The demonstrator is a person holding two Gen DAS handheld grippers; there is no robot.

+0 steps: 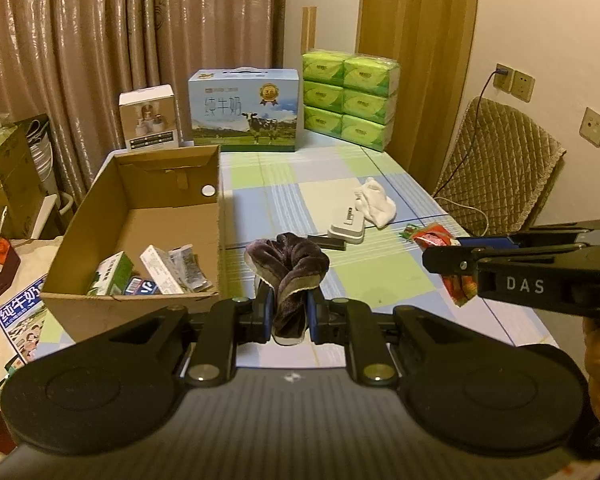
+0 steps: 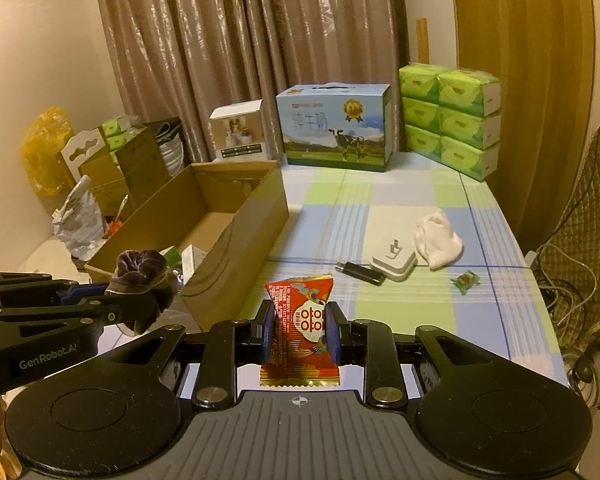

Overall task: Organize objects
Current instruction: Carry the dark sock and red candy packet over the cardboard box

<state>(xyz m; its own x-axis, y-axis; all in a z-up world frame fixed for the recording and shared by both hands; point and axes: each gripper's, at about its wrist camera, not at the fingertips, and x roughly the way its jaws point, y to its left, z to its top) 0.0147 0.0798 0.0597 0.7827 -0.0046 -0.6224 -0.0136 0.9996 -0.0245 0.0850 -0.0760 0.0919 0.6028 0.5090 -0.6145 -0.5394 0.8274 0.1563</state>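
Both hands loaded here. The left gripper (image 1: 288, 312) is clamped tight on a dark cloth (image 1: 290, 268), which bunches up above the pads, and the box (image 1: 140, 216) sits just ahead and to the left of those fingers, small packets already inside. The right gripper (image 2: 299, 334) pinches a red packet (image 2: 300, 328) upright between its pads. Ahead of them the lighter (image 2: 360, 273), plug (image 2: 394, 261), white cloth (image 2: 438, 242) and candy (image 2: 466, 281) wait on the table (image 2: 400, 312). Best play, probably: carry each load clear over the box's near wall, then release low so the floppy cloth doesn't drape on the rim.
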